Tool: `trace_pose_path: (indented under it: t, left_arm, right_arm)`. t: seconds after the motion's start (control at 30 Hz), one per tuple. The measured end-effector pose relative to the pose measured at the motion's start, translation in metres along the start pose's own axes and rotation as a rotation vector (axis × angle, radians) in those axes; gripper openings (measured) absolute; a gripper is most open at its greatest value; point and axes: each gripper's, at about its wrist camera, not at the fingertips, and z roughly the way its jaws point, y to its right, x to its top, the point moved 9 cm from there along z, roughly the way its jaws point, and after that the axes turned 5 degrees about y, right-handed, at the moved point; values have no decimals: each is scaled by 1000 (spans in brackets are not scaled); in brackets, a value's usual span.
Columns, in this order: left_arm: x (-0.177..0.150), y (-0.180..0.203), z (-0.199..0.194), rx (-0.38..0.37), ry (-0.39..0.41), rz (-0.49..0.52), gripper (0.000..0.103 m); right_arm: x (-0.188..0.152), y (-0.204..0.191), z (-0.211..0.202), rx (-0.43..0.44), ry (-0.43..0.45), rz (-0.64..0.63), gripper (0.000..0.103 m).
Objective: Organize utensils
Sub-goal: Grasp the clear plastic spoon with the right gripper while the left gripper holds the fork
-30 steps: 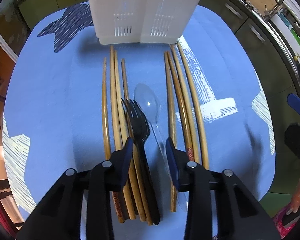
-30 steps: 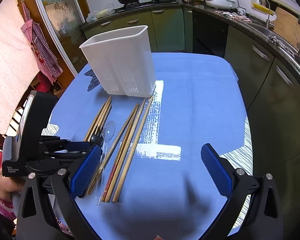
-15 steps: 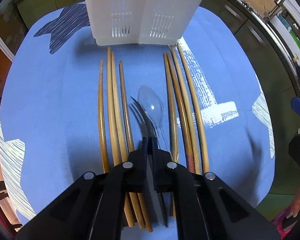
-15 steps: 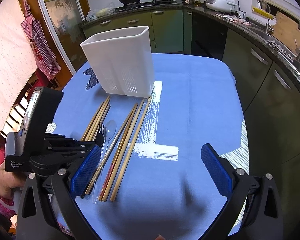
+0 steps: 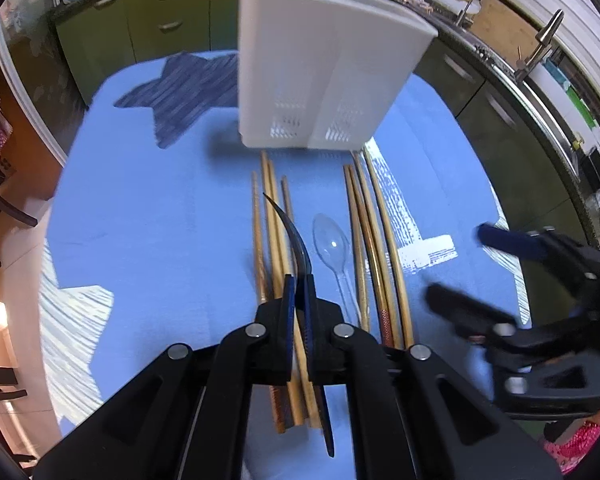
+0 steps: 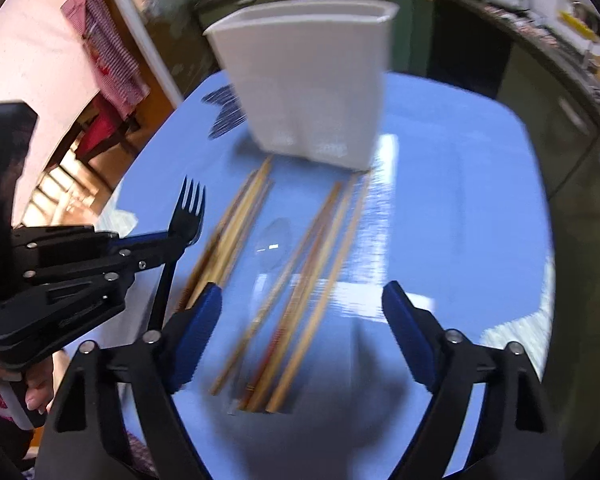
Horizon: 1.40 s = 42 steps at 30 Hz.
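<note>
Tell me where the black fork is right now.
The black fork is lifted off the table, clamped in the left gripper, left of the clear spoon.

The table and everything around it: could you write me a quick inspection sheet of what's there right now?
Surface: blue tablecloth with white and dark patches.
Job's things: black fork lifted off the cloth; clear spoon and two bundles of wooden chopsticks lying flat; white utensil holder upright behind them.
Clutter: nothing seen.
Grippers: left gripper clamped on the fork; right gripper open, holding nothing.
Cables: nothing seen.
Surroundings: green kitchen cabinets, sink tap.
</note>
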Motion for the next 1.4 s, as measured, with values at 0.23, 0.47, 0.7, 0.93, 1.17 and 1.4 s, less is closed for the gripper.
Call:
trace_pose_path:
  t: [0.23, 0.47, 0.7, 0.93, 1.17, 1.4]
  left_arm:
    - [0, -13, -21, 12, 51, 3, 4]
    - [0, -17, -22, 6, 57, 1, 4]
    - [2, -22, -26, 9, 72, -3, 4]
    - [4, -25, -27, 10, 82, -4, 4]
    - [4, -26, -29, 7, 81, 2, 4]
    - [5, -26, -30, 5, 85, 3, 4]
  right_arm:
    - [-5, -29, 31, 45, -105, -14, 50]
    - [-9, -39, 59, 46, -184, 0, 34]
    - [-11, -32, 77, -10, -216, 9, 33]
    - [-10, -30, 82, -47, -233, -10, 32]
    - [-10, -31, 90, -135, -228, -59, 17]
    - [-2, -31, 87, -109, -163, -26, 9]
